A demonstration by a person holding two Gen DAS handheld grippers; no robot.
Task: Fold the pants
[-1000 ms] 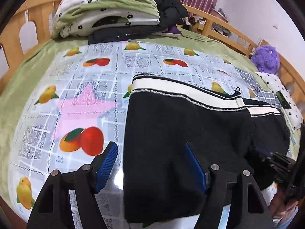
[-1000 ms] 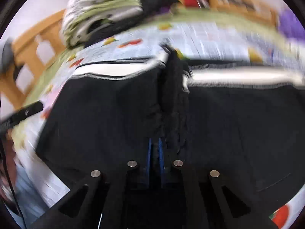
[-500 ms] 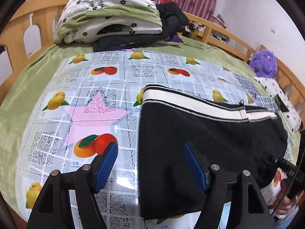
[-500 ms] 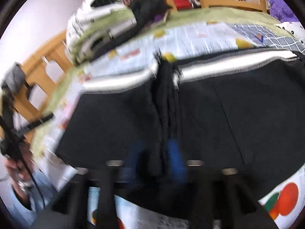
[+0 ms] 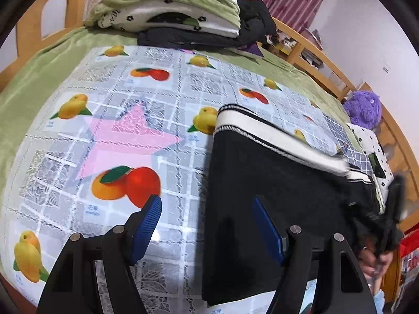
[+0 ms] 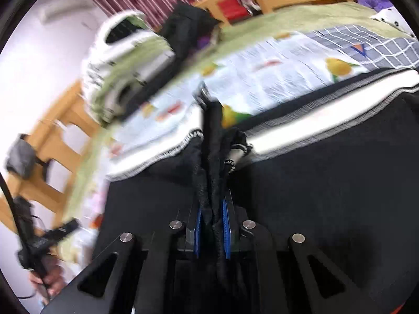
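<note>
Pants (image 5: 275,183) slid right across fruit-print cloth (image 5: 117,130) on bed (image 5: 31,83).

"芒果" on fruit-print cloth (image 5: 125,83)

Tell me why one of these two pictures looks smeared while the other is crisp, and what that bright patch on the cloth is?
Right wrist view: motion blur smears the folded bedding and bed rail, though the black pants close by stay fairly sharp. Left wrist view: mostly crisp, with ceiling-light glare on the glossy fruit-print cloth near the fingers; only the far right edge is blurred. Both views bend straight lines, a fisheye effect.
</note>
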